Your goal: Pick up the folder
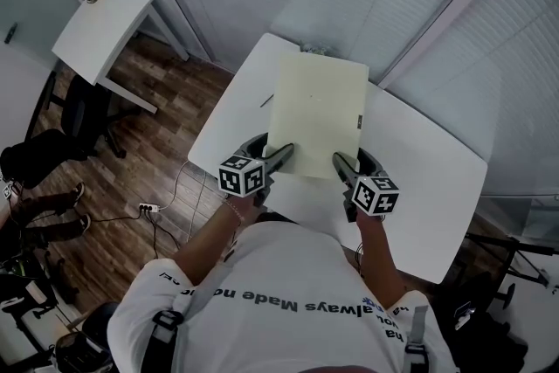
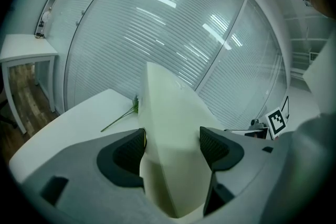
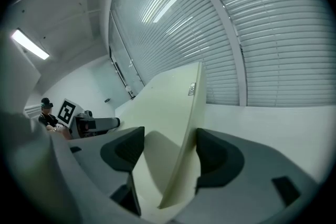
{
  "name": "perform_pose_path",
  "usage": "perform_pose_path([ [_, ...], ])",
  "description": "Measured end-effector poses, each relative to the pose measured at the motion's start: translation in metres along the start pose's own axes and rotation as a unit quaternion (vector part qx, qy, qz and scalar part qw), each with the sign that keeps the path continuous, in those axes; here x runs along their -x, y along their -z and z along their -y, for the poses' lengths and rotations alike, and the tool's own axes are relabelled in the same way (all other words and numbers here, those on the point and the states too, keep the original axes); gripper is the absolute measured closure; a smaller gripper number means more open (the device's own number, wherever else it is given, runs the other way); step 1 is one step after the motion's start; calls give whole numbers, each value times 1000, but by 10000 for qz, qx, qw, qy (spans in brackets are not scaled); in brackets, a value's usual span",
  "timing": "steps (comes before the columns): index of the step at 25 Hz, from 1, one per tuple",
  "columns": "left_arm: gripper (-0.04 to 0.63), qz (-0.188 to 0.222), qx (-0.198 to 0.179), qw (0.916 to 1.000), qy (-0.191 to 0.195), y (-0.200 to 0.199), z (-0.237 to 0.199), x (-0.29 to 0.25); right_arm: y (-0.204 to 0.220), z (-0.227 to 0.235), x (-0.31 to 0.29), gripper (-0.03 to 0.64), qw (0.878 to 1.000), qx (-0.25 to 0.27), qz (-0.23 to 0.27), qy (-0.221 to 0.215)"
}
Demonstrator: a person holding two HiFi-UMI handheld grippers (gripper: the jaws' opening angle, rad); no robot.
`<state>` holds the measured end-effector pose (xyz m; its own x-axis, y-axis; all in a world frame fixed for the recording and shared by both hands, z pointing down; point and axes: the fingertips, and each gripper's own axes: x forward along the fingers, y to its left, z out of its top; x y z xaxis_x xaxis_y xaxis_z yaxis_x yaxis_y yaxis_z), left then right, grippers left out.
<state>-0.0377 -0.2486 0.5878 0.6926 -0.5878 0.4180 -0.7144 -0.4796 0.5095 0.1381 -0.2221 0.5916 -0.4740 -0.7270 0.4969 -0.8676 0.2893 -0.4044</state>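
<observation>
At 6 o'clock, by the near edge of the desk, the left gripper and right gripper each have their fingers pinched on the pale folder, one at each near corner. The grasp looks done. The folder slopes up and away, and its far end seems off the surface, though I can't be sure it is fully clear. Lifting it away remains. A thin green stem lies just beside it at 11 o'clock, not in the way. Farther off at 10 o'clock stand a smaller desk and a chair.
</observation>
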Motion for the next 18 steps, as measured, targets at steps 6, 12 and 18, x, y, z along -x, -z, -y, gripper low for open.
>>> perform_pose_path([
  [6,270,232,-94,9997,26,-20,15,12,-22,-11,16,308,9996,150,245,-36],
  [12,270,481,-219,9986,31,-42,32,25,-45,-23,32,308,9984,293,487,-45],
  [18,270,760,-365,9964,93,-66,50,38,-71,-37,51,308,9959,486,765,-29],
])
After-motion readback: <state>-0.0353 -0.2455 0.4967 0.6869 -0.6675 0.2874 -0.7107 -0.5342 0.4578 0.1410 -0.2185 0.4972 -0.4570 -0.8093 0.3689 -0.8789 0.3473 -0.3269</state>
